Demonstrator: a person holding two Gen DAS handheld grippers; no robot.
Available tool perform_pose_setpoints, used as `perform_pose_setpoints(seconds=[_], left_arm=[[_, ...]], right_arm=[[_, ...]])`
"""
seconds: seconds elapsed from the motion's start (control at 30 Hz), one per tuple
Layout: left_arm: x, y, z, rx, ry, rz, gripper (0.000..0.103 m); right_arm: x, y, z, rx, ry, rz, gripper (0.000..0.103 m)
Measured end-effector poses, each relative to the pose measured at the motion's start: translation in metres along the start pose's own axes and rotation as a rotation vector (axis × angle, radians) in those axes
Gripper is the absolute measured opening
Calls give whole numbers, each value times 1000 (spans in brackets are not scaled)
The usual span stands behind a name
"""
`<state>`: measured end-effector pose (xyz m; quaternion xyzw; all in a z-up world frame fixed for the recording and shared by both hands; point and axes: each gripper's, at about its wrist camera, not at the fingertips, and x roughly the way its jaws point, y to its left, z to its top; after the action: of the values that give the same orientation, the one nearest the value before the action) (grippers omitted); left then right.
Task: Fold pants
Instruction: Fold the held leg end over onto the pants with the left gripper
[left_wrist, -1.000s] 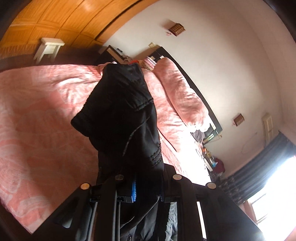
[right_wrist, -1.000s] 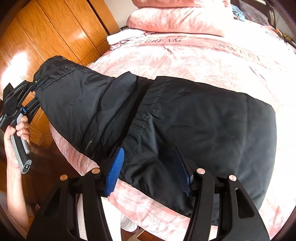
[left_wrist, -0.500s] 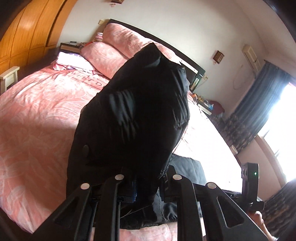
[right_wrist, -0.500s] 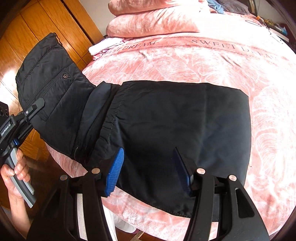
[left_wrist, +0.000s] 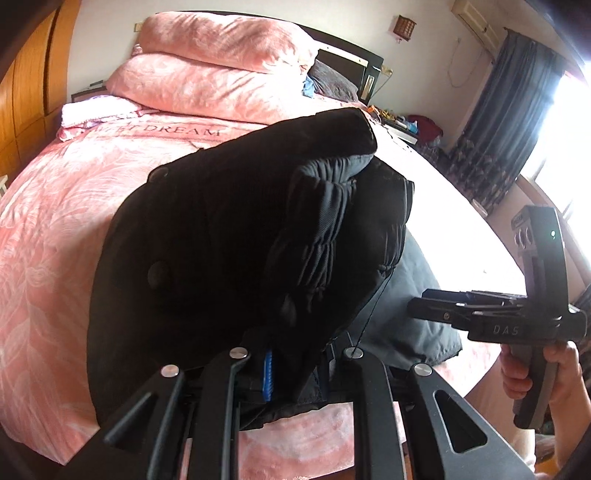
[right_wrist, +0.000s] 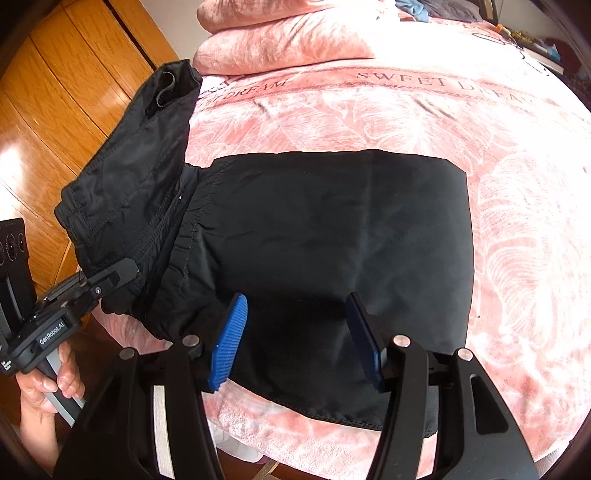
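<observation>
Black pants (right_wrist: 332, 236) lie partly folded on the pink bed (right_wrist: 424, 110). My left gripper (left_wrist: 295, 365) is shut on the waistband end of the pants (left_wrist: 236, 236) and holds it raised above the bed's near edge; from the right wrist view this lifted end (right_wrist: 136, 158) stands up at the left, with the left gripper (right_wrist: 110, 280) below it. My right gripper (right_wrist: 295, 339) is open and empty, its blue pads (right_wrist: 227, 343) hovering just over the flat part near the front edge. It also shows in the left wrist view (left_wrist: 480, 317), to the right of the pants.
Pink pillows (left_wrist: 221, 62) are stacked at the headboard, with folded white cloth (left_wrist: 96, 110) beside them. A wooden wardrobe (right_wrist: 62, 74) stands left of the bed. A cluttered nightstand (left_wrist: 406, 125) and dark curtains (left_wrist: 491, 122) are on the far right.
My left gripper has swung the waistband end up and towards the right, over the flat part of the pants. The right gripper has stayed open over the front edge.
</observation>
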<state>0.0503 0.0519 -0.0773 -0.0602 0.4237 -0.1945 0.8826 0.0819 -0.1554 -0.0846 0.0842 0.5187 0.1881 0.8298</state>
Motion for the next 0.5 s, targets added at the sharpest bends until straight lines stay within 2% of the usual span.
perform_pose_setpoints(seconds=[0.17,0.27,0.3,0.33,0.4,0.5], left_arm=[[16,-8,-7,54,63,13,20],[18,-5,-5,41,90,-9,28],[17,-4,-4,31,94,-18,37],[13,-7,-3,24,99,-38,51],[7,-10,-2,12,112,-83,68],[-8,-13,-3,28,88,-107,69]], right_arm=[[7,-4,-4,6,18,-16,58],[17,-4,-6,-14,30,-34,59],[18,-4,-6,-20,31,-39,59],[19,-3,-7,-25,31,-42,60],[19,-3,-7,-27,32,-40,60],[15,-4,-6,-15,29,-27,60]])
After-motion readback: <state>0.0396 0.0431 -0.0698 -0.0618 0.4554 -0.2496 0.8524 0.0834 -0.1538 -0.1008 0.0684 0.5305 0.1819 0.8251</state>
